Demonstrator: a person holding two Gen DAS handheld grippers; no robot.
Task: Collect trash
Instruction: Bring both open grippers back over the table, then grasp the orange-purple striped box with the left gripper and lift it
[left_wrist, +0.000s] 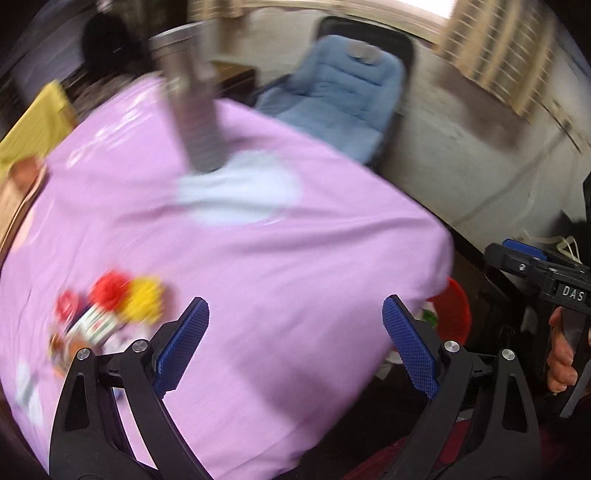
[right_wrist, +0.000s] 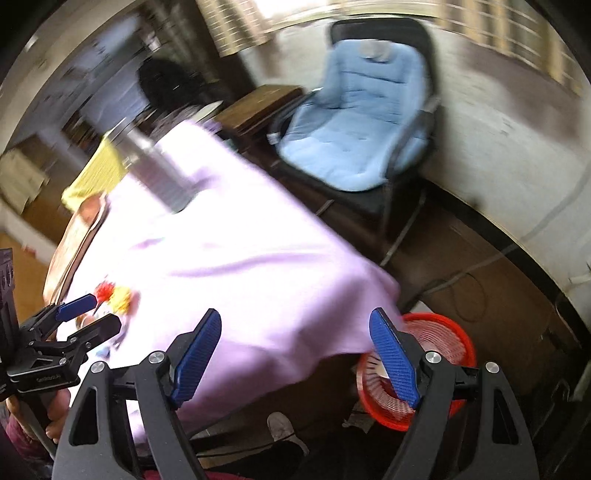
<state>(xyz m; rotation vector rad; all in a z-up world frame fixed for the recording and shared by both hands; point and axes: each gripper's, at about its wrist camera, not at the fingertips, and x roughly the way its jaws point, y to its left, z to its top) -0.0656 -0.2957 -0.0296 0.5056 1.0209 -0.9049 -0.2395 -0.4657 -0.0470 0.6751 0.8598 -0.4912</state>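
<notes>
At the left of the pink-clothed table (left_wrist: 258, 258) lies a blurred heap of trash (left_wrist: 110, 310), red, yellow and white scraps, just left of the left gripper (left_wrist: 295, 343), whose blue jaws stand wide apart with nothing between them. Mid-table a metal cylinder (left_wrist: 192, 110) stands upright beside a white patch (left_wrist: 240, 192). Further right, the right gripper (right_wrist: 295, 354) also gapes empty, and a red basket (right_wrist: 443, 332) sits on the floor below the table's corner.
</notes>
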